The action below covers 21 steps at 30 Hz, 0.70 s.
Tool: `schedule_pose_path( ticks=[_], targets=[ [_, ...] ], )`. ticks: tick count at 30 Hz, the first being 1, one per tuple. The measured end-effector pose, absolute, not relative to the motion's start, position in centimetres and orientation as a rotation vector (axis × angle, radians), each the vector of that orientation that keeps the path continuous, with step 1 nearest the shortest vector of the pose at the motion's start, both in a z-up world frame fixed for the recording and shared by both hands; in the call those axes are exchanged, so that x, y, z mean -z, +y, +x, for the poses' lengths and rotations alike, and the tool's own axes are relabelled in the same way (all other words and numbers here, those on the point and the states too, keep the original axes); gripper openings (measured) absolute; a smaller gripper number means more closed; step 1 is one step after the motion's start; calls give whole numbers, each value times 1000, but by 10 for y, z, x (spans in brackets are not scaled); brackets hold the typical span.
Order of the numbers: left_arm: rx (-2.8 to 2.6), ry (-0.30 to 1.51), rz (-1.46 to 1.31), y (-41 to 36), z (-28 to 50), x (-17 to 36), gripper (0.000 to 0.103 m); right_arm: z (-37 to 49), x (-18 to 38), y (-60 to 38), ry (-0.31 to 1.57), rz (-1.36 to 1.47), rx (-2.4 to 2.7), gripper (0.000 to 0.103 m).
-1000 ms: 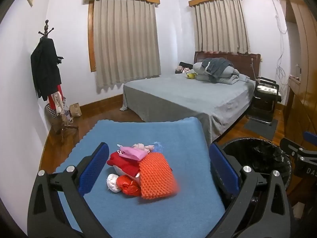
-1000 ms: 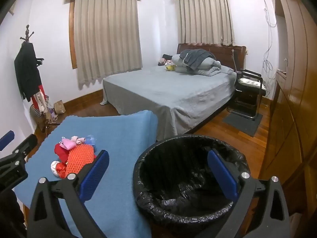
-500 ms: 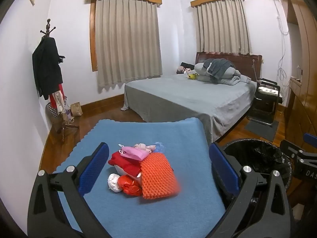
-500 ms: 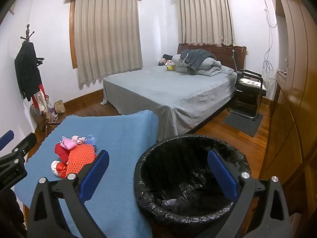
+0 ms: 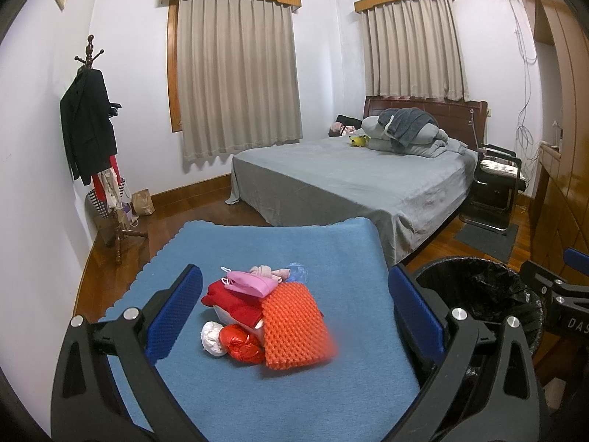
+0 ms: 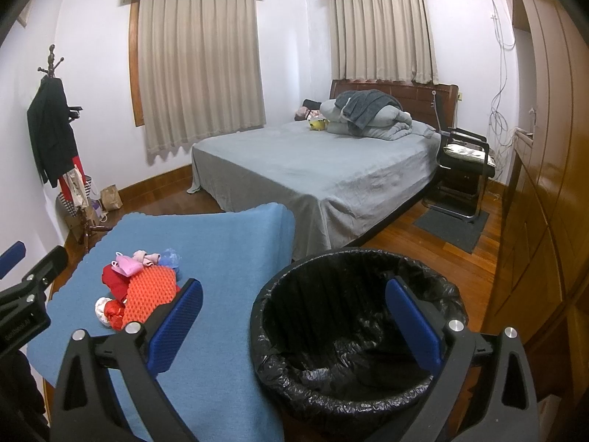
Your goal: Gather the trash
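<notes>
Fingers of both grippers are spread wide and hold nothing: the left gripper hangs over the trash pile, the right gripper over the bin. The pile lies in the middle of the blue tabletop, nearer its left edge, and the bin stands beside the right edge. I judge everything light and soft. The orange foam net is springy and lies on top, so its near edge is a good place to pinch. The red foil looks slippery, the white wad crushable. Of writing, only "DAS" on the right gripper can be read.
</notes>
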<state>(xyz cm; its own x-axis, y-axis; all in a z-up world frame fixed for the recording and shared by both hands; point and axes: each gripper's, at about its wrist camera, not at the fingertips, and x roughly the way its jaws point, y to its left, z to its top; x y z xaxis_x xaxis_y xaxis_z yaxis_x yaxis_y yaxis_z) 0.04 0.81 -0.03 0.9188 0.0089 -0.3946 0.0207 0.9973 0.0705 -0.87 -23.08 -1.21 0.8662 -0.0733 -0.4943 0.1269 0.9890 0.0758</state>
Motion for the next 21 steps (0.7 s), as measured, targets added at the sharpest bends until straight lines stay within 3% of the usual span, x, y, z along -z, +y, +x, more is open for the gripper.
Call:
schedule_pose_path(
  ticks=[21],
  targets=[
    [6, 408, 75, 7, 1, 1, 98, -8, 13, -232, 518, 112, 105, 97]
  ],
)
